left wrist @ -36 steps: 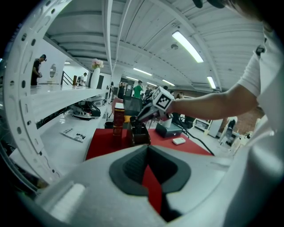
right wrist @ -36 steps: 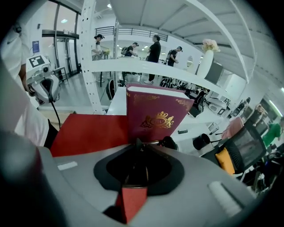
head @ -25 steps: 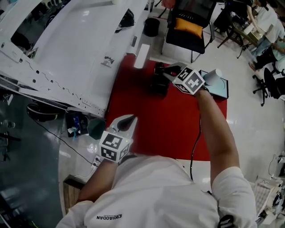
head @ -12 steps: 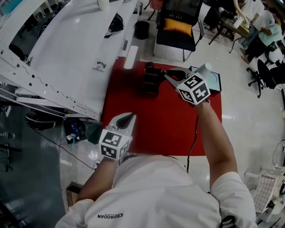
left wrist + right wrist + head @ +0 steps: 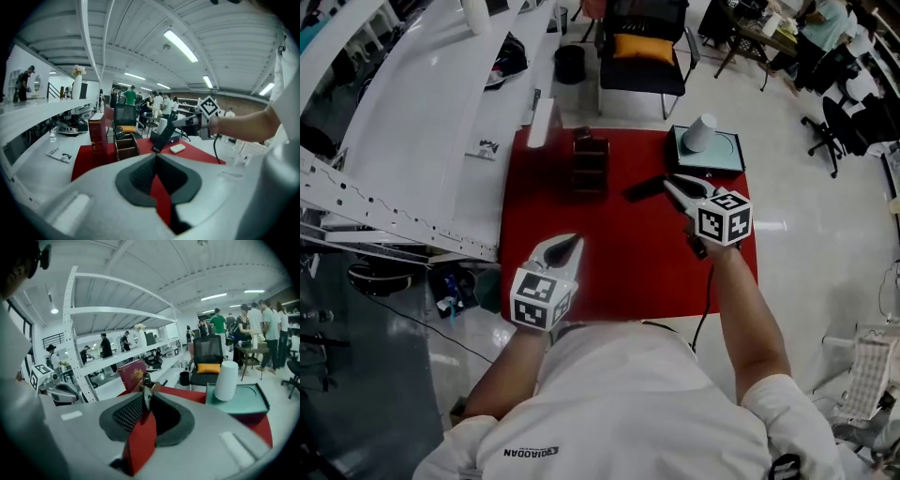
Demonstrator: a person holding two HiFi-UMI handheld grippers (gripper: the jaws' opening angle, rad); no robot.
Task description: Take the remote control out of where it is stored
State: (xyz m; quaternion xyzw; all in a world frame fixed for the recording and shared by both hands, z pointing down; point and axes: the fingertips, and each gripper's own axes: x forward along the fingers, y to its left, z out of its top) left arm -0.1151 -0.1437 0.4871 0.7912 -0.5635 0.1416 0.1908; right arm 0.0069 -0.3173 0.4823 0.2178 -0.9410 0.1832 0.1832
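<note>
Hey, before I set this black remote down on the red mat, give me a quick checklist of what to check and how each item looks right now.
1. Grip of the right tongs on the slim black remote control: ok, clamped at one end.
2. Remote clear of the brown wooden compartment box: ok, out and to its right.
3. Bare red mat near the remote: ok.
4. White cup on the teal tray: ok, upright, apart from the tongs.
5. The left tongs out of the way: ok, shut and empty.
6. Remote's height above the mat: cannot tell.
</note>
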